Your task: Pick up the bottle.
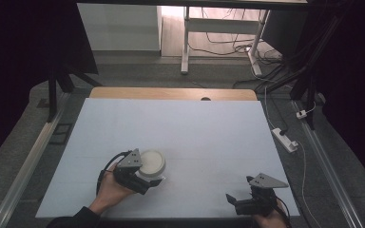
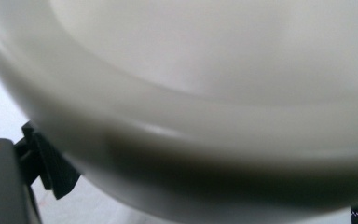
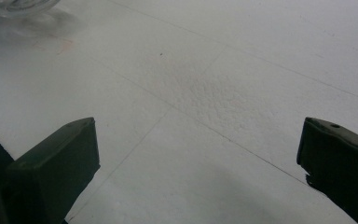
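A white round bowl (image 1: 152,161) sits on the white table cover at the front left. My left gripper (image 1: 148,182) reaches under its near side, held by a hand. In the left gripper view the bowl (image 2: 205,84) looms very close and blurred. One black fingertip (image 2: 51,170) shows at its left and a sliver of the other at the bottom right corner, so the jaws stand wide apart on either side of the bowl's lower body. My right gripper (image 1: 233,202) rests near the front right edge, open (image 3: 200,158) over bare cover.
The white cover (image 1: 180,128) spans the table, with a wooden strip (image 1: 171,93) along the back edge. A power strip (image 1: 285,138) and cables lie on the floor at the right. A pale rounded object (image 3: 18,7) shows at the top left of the right gripper view.
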Motion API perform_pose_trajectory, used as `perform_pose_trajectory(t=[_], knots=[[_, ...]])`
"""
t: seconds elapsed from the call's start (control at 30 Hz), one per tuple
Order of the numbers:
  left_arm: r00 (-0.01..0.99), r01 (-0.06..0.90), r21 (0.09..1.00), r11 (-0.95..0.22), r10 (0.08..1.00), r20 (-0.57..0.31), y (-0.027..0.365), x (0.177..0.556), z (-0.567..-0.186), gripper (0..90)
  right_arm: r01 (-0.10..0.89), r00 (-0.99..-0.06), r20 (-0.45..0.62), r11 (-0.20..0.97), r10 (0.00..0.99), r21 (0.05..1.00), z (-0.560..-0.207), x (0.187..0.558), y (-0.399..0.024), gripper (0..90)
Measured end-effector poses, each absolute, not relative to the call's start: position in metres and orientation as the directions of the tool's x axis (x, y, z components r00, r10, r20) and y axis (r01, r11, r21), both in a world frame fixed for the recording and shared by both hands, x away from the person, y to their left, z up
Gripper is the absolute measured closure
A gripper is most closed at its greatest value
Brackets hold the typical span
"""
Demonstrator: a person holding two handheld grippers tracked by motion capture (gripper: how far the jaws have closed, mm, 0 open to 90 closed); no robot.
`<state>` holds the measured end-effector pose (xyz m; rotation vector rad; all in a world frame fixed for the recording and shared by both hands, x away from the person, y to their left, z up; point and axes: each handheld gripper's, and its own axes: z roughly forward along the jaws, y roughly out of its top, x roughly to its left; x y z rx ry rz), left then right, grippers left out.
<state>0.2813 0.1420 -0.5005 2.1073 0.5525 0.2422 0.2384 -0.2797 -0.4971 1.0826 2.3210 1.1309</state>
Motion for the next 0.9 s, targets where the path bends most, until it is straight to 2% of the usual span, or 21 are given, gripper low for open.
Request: perform_pose_trajectory(t=[0.5, 0.9], knots=[[0.906, 0.229, 0.843, -0.487, 0.423, -0.002, 0.122, 0.291, -0.476, 7.4, 0.490, -0.650, 0.031, 0.388, 0.759, 0.781, -0.497, 0.239, -0.280, 0.0], [0.934, 0.201, 0.850, -0.487, 0.357, -0.017, 0.092, 0.302, -0.464, 7.4, 0.489, -0.651, 0.032, 0.387, 0.759, 0.782, -0.497, 0.239, -0.280, 0.0]])
